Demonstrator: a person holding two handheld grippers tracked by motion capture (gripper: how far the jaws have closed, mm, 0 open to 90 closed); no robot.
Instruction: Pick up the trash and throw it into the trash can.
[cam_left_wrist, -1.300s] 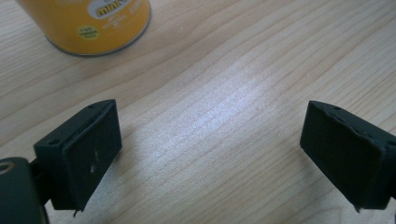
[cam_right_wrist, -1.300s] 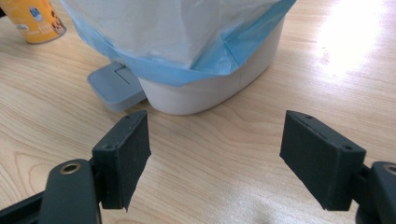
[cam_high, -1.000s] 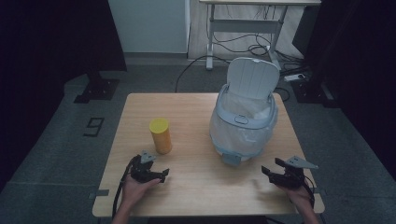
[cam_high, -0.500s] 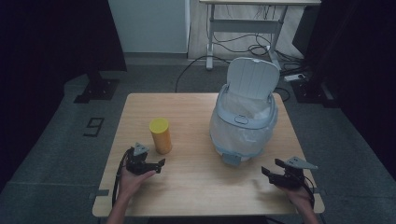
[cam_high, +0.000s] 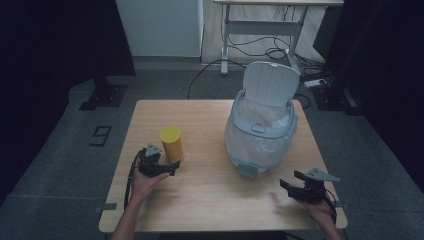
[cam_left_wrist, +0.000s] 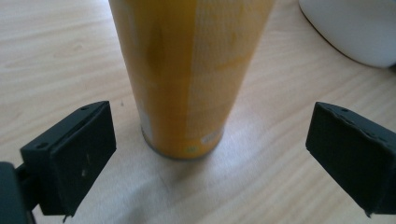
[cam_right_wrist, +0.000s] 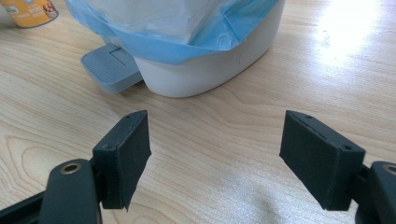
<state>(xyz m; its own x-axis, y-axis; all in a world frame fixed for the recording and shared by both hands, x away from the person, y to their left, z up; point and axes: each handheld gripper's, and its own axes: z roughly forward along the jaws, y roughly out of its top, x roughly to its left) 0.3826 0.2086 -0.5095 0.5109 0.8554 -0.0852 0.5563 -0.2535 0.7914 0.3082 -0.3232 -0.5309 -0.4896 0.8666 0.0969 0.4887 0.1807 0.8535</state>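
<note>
The left gripper (cam_high: 165, 168) has moved forward over the last second, its jaws spread either side of the yellow can (cam_high: 171, 144) standing left of the bin (cam_high: 260, 145); a grasp looks imminent; the right gripper (cam_high: 295, 184) waits near right, jaws apart.

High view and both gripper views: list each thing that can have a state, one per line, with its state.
Yellow cylindrical can: upright on the table, not gripped.
White pedal bin with blue liner: lid up, open, bag fitted over the rim.
Grey foot pedal: resting just above the tabletop, nothing on it.
Left gripper: open, jaws either side of the can, not touching.
Right gripper: open, empty, facing the bin.
</note>
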